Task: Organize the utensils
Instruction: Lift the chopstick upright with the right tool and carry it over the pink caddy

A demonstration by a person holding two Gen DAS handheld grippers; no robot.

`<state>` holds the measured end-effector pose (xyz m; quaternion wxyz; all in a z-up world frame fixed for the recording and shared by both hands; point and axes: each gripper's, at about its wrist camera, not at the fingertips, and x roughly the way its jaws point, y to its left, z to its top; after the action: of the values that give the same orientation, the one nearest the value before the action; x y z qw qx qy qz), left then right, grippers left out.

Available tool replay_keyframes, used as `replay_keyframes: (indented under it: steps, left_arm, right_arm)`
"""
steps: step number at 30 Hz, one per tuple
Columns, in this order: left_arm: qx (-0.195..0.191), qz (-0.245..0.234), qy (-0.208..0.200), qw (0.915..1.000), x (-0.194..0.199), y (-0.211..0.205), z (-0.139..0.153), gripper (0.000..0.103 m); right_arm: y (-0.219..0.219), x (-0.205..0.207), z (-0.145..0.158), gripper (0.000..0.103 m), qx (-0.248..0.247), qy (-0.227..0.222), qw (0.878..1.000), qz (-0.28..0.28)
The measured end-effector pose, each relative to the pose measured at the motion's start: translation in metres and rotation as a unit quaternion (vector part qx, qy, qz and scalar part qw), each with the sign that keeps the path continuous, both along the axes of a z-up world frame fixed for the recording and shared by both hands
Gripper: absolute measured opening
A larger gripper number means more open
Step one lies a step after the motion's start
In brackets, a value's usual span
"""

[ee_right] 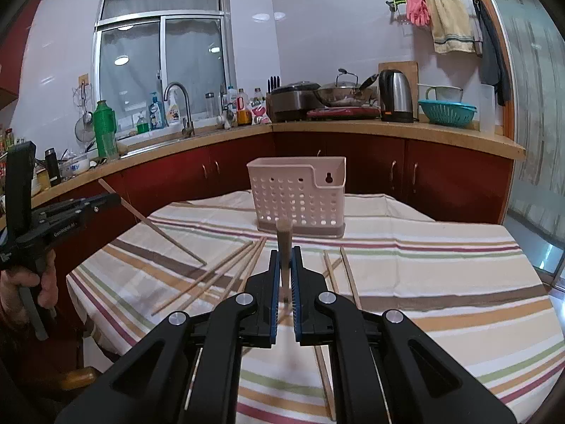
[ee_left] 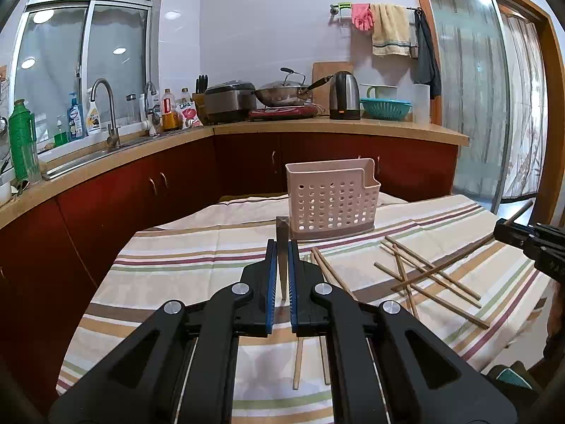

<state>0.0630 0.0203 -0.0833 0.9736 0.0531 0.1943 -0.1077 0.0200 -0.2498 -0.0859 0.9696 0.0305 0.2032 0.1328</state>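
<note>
Pinching one chopstick (ee_left: 282, 243) each: left jaws, right jaws clamped; holder (ee_left: 330, 199) beyond tips.

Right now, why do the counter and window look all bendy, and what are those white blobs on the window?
Left wrist view: the fisheye lens curves the counter and window; the blobs are ceiling lights reflected. Right wrist view: same bending, same reflected lights.

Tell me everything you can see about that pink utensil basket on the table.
The pink utensil basket is pale plastic, a rectangular holder with rows of small holes through its front wall. One end wall rises taller and bears a keyhole hanging slot. It sits on a darker base tray. It stands upright on the striped tablecloth near the table's far edge. It looks empty, and no chopstick or tongs touches it.
</note>
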Motion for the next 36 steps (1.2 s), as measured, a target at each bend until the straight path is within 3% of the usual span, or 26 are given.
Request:
replay_keyframes:
  steps: [21,36]
  left_arm:
    - [-0.029,0.007,-0.041,0.9987,0.043,0.001,0.031,0.007]
    - [-0.055,-0.025,-0.095,0.9937,0.081,-0.016,0.082,0.007]
  right_arm:
    - [0.001,0.034,0.028,0.007,0.004,-0.035,0.999,-0.001]
    - [-0.018,0.08,0.072,0.007,0.028,-0.087,0.996,-0.008]
